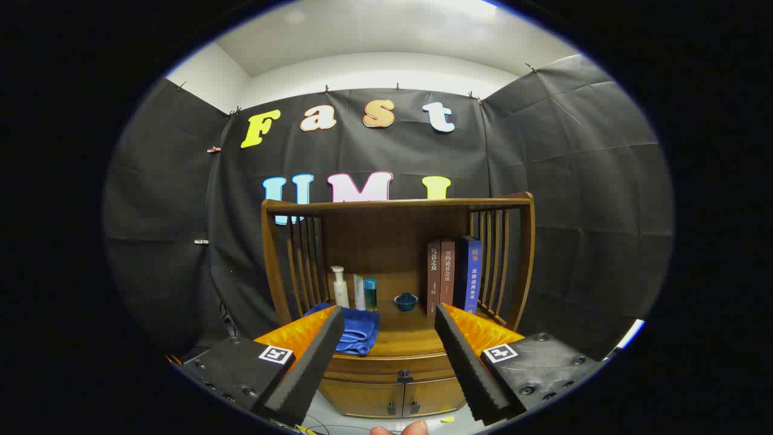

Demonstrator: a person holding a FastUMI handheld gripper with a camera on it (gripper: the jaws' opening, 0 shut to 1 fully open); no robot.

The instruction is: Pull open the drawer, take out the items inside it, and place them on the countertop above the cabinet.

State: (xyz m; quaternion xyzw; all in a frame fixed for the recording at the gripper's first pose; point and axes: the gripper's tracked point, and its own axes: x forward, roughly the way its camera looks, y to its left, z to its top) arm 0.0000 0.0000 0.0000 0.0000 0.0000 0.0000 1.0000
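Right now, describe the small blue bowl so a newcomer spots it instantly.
Find the wooden cabinet beyond the open tool. On its countertop, the bowl sits between the bottles and the books. It is low, round and lidded, unlike its tall neighbours.

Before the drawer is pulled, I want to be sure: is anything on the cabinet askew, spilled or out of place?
Only the blue towel stands out: it lies crumpled, drooping over the countertop front edge, above the shut drawer. Bottles and books stand upright. The open gripper holds nothing.
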